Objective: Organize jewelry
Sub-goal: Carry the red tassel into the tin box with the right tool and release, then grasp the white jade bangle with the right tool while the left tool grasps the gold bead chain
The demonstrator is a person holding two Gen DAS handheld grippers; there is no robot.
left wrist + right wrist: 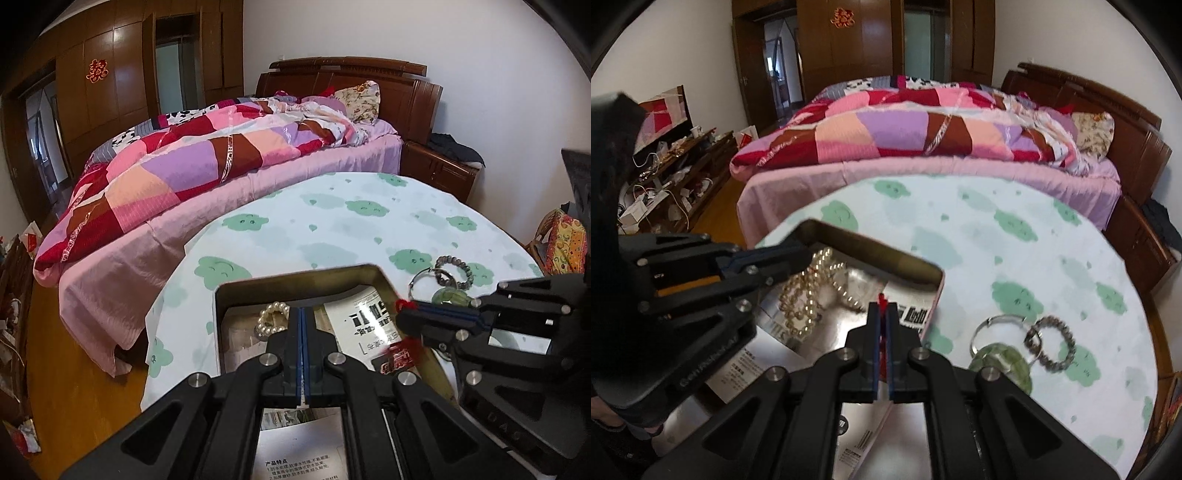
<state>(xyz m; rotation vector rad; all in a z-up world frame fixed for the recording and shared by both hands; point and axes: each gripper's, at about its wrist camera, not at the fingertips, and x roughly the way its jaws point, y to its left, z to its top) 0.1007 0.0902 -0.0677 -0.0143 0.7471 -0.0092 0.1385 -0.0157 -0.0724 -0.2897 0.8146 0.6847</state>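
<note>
Over the open metal tin [925, 273] the right hand-held gripper [883, 310] is pinching a red-corded charm [400, 356], left hand-held gripper [302, 317] clamped empty, so next it needs lowering beside the pearl bracelet [801, 295]

pearls [809, 291] in tin [882, 254], bangles [1008, 339] beside

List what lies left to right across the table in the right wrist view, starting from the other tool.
Left tool → pearl strand in the tin box → red cord pinched in the right tool → silver bangle → grey bead bracelet.
</note>
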